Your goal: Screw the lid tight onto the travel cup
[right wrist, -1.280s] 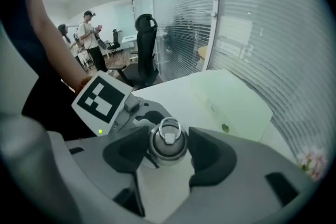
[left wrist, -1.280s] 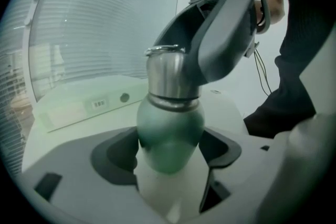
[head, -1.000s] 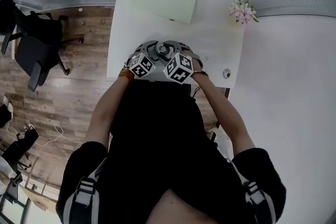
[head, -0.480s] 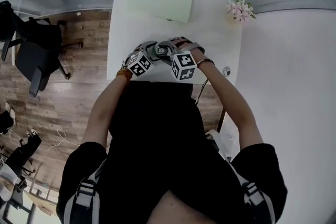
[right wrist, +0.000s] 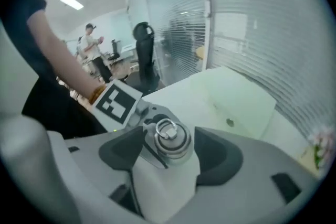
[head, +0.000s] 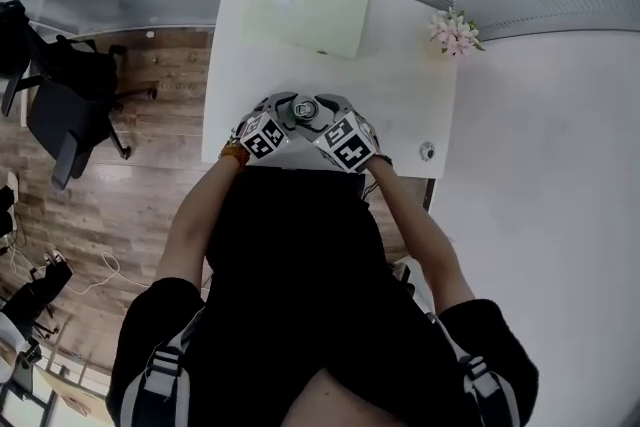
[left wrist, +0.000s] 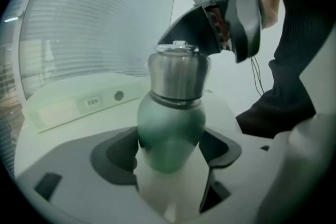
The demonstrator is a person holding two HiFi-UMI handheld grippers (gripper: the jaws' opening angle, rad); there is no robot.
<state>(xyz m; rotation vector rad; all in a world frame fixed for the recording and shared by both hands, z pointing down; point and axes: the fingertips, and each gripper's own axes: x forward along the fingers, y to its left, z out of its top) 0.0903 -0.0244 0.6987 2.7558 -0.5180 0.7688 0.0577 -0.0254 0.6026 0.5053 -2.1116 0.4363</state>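
Note:
The travel cup (left wrist: 172, 128) is green with a steel lid (left wrist: 178, 73) that carries a small ring (right wrist: 167, 128). It stands upright over the table's near edge (head: 305, 108). My left gripper (left wrist: 170, 165) is shut on the cup's green body, with a pad pressed against each side. My right gripper (right wrist: 169, 155) reaches down from above with the lid (right wrist: 169, 139) between its jaws. Those jaws have just been opening, and a narrow gap shows on either side of the lid. In the head view both grippers meet at the cup, left gripper (head: 283, 113) and right gripper (head: 325, 113).
On the white table (head: 400, 85) a pale green flat box (head: 305, 5) lies behind the cup. Pink flowers (head: 455, 30) stand at the far right corner and a small round fitting (head: 428, 152) sits near the right edge. An office chair (head: 60, 105) stands on the wood floor at the left.
My right gripper has rolled about the lid: its marker cube swung right, then came back toward my body. The left gripper and the cup have stayed put.

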